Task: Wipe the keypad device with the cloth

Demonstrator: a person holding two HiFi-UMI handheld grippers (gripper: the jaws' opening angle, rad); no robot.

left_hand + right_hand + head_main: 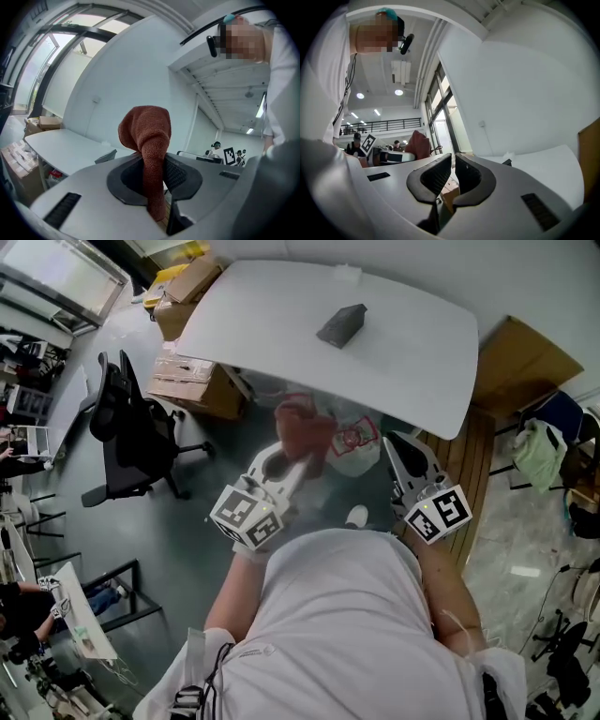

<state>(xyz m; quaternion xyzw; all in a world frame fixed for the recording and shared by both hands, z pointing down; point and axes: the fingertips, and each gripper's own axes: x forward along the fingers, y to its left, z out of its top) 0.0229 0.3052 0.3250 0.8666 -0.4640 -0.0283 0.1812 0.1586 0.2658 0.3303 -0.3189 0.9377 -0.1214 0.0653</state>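
The dark grey keypad device lies on the white table, well ahead of both grippers; it also shows small in the left gripper view. My left gripper is shut on a red-brown cloth, which is pinched between its jaws and stands up in a bunch above them. It is held in the air short of the table's near edge. My right gripper is beside it on the right, shut with nothing between its jaws. The cloth shows at the left in the right gripper view.
A black office chair stands at the left. Cardboard boxes sit under the table's left end, and a flat cardboard sheet lies at the right. A plastic bag and wooden boards lie under the table's near edge.
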